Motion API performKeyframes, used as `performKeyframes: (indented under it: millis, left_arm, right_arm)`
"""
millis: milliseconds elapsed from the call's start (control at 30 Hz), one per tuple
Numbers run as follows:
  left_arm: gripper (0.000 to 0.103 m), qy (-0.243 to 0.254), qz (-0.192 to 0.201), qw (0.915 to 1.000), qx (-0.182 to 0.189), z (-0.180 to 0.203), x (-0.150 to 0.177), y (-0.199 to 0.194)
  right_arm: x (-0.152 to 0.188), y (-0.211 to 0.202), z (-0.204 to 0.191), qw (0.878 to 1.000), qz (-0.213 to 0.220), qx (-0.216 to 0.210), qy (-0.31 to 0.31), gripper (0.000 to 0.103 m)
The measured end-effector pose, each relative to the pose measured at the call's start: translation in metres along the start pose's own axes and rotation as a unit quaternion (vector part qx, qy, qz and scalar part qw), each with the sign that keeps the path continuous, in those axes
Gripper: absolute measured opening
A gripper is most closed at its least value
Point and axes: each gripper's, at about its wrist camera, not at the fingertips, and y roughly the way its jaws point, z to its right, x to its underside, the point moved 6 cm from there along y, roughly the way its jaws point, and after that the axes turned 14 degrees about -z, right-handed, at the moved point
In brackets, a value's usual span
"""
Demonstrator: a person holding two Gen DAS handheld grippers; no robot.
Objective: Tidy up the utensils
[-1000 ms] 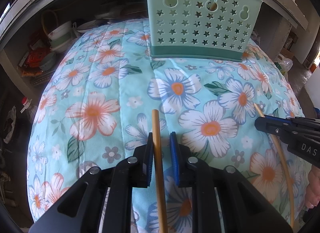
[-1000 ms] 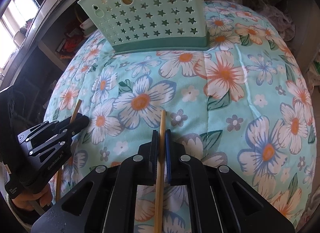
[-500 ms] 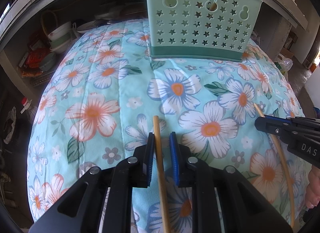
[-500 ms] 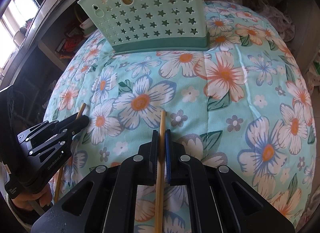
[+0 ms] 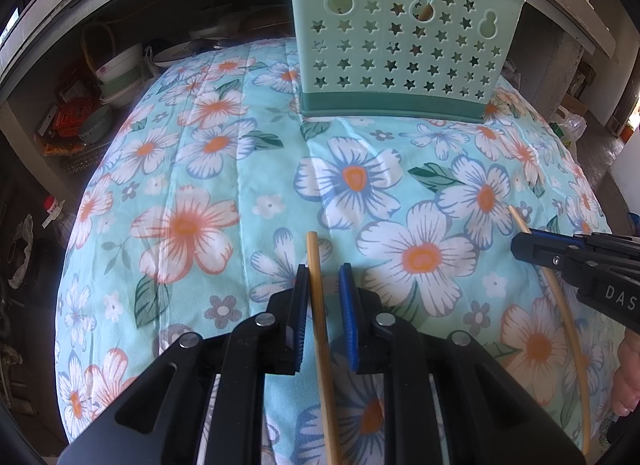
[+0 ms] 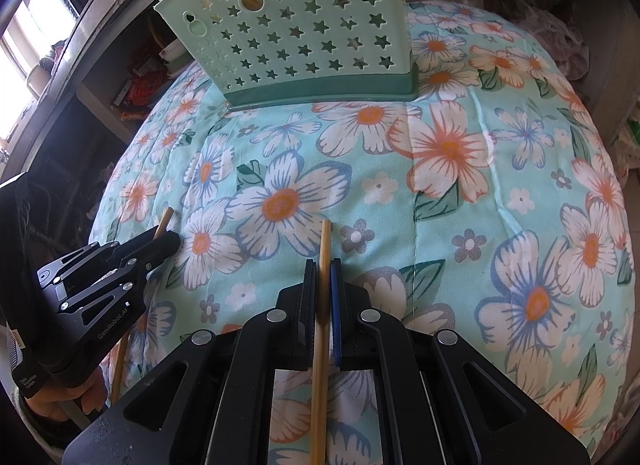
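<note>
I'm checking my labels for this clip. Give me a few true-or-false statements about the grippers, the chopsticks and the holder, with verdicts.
1. A chopstick lies between the left gripper's fingers. True.
2. The right gripper grips a spoon. False: it is closed on a chopstick.
3. The green holder stands upright on the floral cloth. True.
4. The holder is empty. False: stick ends poke out of its top.
5. The left gripper's fingers are clamped tight. False: a gap shows beside the chopstick.

A bamboo chopstick point(image 5: 320, 305) lies between the left gripper's point(image 5: 324, 285) parted jaws, green basket point(image 5: 404, 45) beyond.
</note>
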Motion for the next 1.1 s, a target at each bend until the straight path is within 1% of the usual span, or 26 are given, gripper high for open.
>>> performKeyframes:
  millis: [100,133,167,233,300,367,567,800,933,1033,1100]
  left_arm:
    - [0.012,-0.006,-0.001,0.9999,0.014,-0.004,-0.003,0.001]
    - [0.008,-0.011,-0.002,0.9997,0.021,-0.007,-0.004,0.002]
    - [0.007,-0.017,-0.002,0.9994,0.031,-0.01,-0.005,0.002]
    - [0.007,-0.027,0.002,0.9981,0.055,-0.016,-0.008,0.0]
    - [0.006,-0.03,0.009,0.9976,0.063,-0.019,-0.009,-0.004]
    - [0.006,-0.035,0.018,0.9962,0.078,-0.023,-0.013,-0.011]
    - [0.005,-0.06,0.046,0.9898,0.121,-0.039,-0.025,-0.048]
    - [0.005,-0.088,0.063,0.98,0.167,-0.049,-0.032,-0.085]
    - [0.005,-0.079,0.101,0.9773,0.169,-0.05,-0.04,-0.123]
    - [0.005,-0.07,0.145,0.9711,0.176,-0.049,-0.055,-0.166]
    - [0.005,-0.063,0.184,0.9655,0.173,-0.046,-0.067,-0.199]
  right_arm:
    - [0.0,0.0,0.0,1.0,0.0,-0.001,0.001,0.005]
    - [0.0,-0.001,0.001,1.0,0.0,-0.002,0.002,0.005]
    - [0.001,-0.002,0.001,1.0,0.001,-0.002,0.003,0.005]
    - [0.002,-0.004,0.001,1.0,0.002,-0.003,0.004,0.005]
    - [0.003,-0.004,0.002,1.0,0.004,-0.004,0.006,0.005]
    - [0.004,-0.004,0.003,1.0,0.006,-0.006,0.008,0.005]
    - [0.009,-0.006,0.005,1.0,0.013,-0.018,0.01,0.005]
    - [0.011,-0.013,0.011,0.999,0.022,-0.032,0.014,0.005]
    - [0.013,-0.021,0.018,0.998,0.034,-0.042,0.018,0.005]
    - [0.014,-0.027,0.023,0.998,0.041,-0.05,0.023,0.005]
    - [0.014,-0.033,0.026,0.997,0.048,-0.055,0.024,0.005]
